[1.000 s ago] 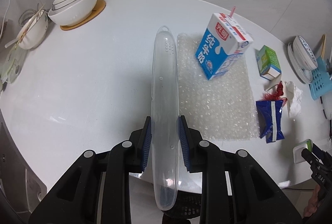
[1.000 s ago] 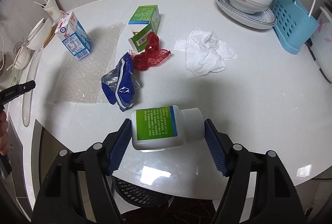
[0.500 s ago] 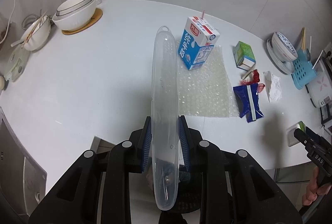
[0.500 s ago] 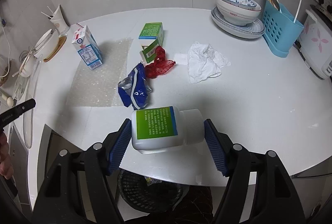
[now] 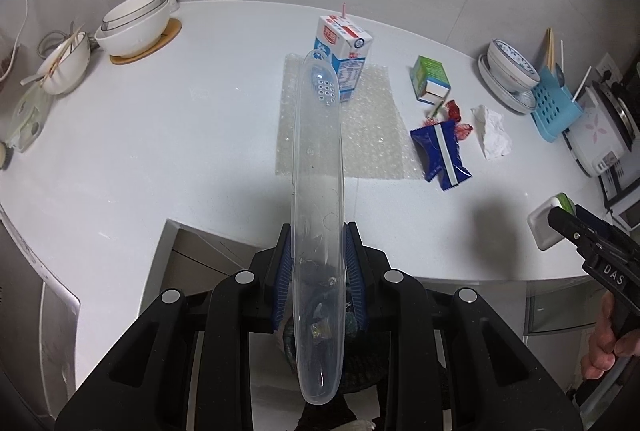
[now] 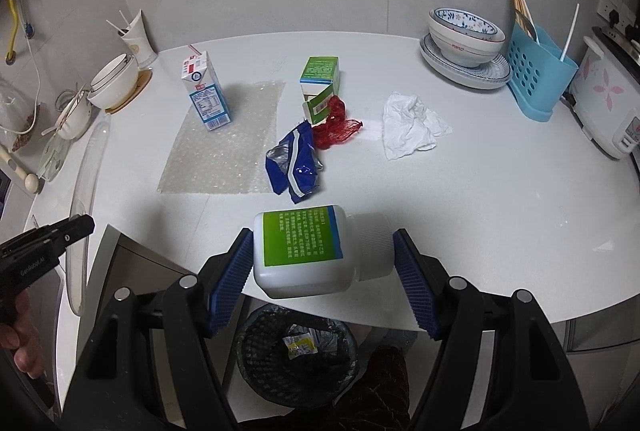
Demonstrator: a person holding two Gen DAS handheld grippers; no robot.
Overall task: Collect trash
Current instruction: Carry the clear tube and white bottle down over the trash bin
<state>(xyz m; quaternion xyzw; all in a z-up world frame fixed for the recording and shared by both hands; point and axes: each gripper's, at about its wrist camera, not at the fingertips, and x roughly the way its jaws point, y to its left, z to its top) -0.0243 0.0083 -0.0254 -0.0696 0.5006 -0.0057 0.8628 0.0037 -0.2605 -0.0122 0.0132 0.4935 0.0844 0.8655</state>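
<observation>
Left gripper [image 5: 319, 273] clamped on a long clear plastic case [image 5: 318, 215], held near its rear third; the far end runs out over the worktop [image 5: 160, 135] toward the milk carton [image 5: 345, 61]. Case looks thin-walled, light, fairly stiff and smooth; with this much overhang it could pivot or slip between the pads, so a hold nearer mid-length would likely be steadier. Right gripper [image 6: 323, 271] closed end-to-end on a white bottle [image 6: 306, 251] lying sideways, one pad on its base, the other on the ribbed cap. Weight not determinable; rigid walls should take a firm squeeze. Both items are held off the worktop's near edge, the bottle above the black mesh bin [image 6: 296, 347] on the floor. Loose trash remains mid-worktop: blue wrapper [image 6: 294, 167], red net [image 6: 336, 125], crumpled tissue [image 6: 410, 127], all soft and light.
</observation>
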